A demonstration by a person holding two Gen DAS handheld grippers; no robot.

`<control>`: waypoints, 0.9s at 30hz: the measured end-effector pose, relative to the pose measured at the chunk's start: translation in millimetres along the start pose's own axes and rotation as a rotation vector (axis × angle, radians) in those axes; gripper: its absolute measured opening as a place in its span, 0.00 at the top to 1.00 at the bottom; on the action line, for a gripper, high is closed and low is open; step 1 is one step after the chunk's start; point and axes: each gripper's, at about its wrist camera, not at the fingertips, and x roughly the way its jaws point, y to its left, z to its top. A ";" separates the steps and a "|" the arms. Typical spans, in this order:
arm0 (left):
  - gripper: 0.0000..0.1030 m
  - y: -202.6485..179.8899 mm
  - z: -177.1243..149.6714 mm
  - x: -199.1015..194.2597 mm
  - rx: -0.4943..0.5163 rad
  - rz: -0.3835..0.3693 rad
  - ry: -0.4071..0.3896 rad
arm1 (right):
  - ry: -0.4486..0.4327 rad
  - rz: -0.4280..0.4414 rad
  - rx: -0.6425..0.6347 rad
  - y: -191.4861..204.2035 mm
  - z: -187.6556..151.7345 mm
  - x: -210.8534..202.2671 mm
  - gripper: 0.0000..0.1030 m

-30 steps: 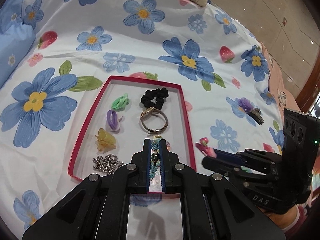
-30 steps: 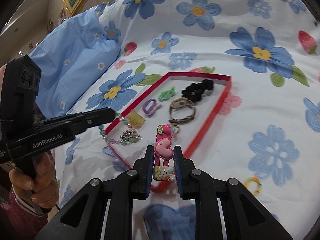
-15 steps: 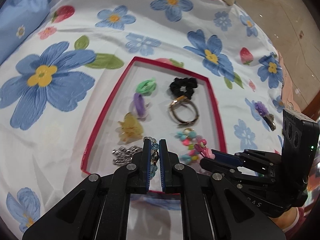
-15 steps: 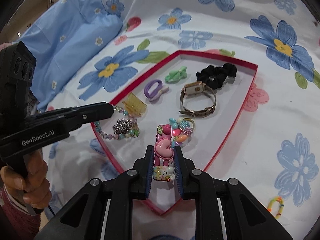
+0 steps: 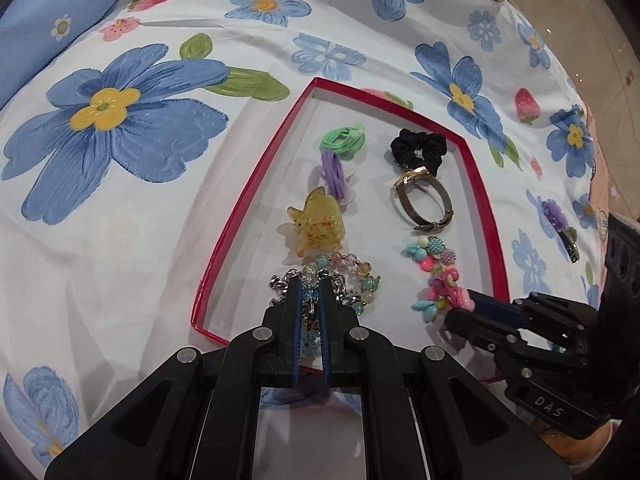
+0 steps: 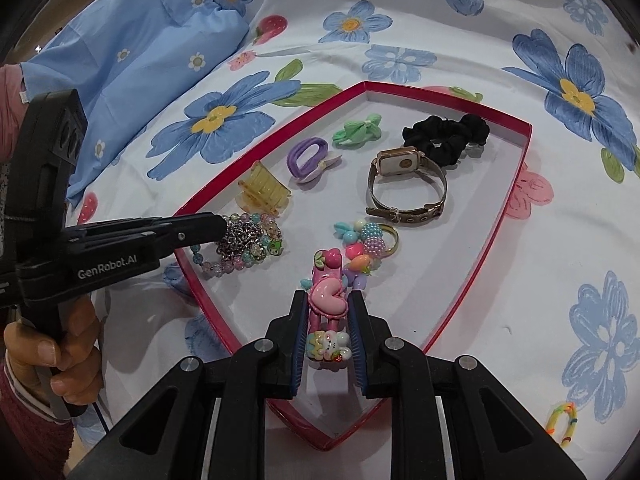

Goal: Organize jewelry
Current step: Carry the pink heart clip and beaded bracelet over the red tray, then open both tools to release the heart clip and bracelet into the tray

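A red-rimmed tray (image 5: 256, 184) lies on the flowered bedspread. My left gripper (image 5: 310, 286) is shut on a pastel beaded bracelet (image 5: 352, 268), low over the tray's near left corner; the bracelet drapes onto a silver chain (image 5: 280, 284). My right gripper (image 6: 328, 298) is shut on a pink heart hair clip (image 6: 330, 258), its tip down at the tray floor beside a cluster of colourful beads (image 6: 366, 244). In the right wrist view the left gripper (image 6: 222, 226) comes in from the left over the bracelet (image 6: 256, 256).
In the tray lie a yellow claw clip (image 5: 318, 224), purple (image 5: 334, 172) and green (image 5: 344, 140) hair ties, a black scrunchie (image 5: 418, 148) and a watch (image 5: 424, 196). Outside it are a purple flower clip (image 5: 556, 216), a yellow loop (image 6: 562, 422) and a blue pillow (image 6: 120, 52).
Both grippers came down toward the tray with their loads. The bracelet now rests on the silver chain, and the pink clip has reached the tray floor by the bead cluster.
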 end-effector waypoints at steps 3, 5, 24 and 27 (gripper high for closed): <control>0.94 -0.1 -0.5 1.7 0.001 0.005 0.006 | 0.000 0.001 0.001 -0.1 -0.4 0.2 0.80; 0.94 0.7 -0.7 2.8 -0.002 0.008 0.011 | 0.000 -0.001 0.000 -0.2 -0.6 0.0 0.80; 0.89 2.1 -1.9 3.1 -0.015 0.021 0.020 | 0.002 -0.001 0.005 -0.2 0.9 0.1 0.78; 0.81 2.0 -1.7 2.8 -0.015 0.022 0.017 | 0.003 -0.003 0.006 -0.2 0.8 -0.1 0.78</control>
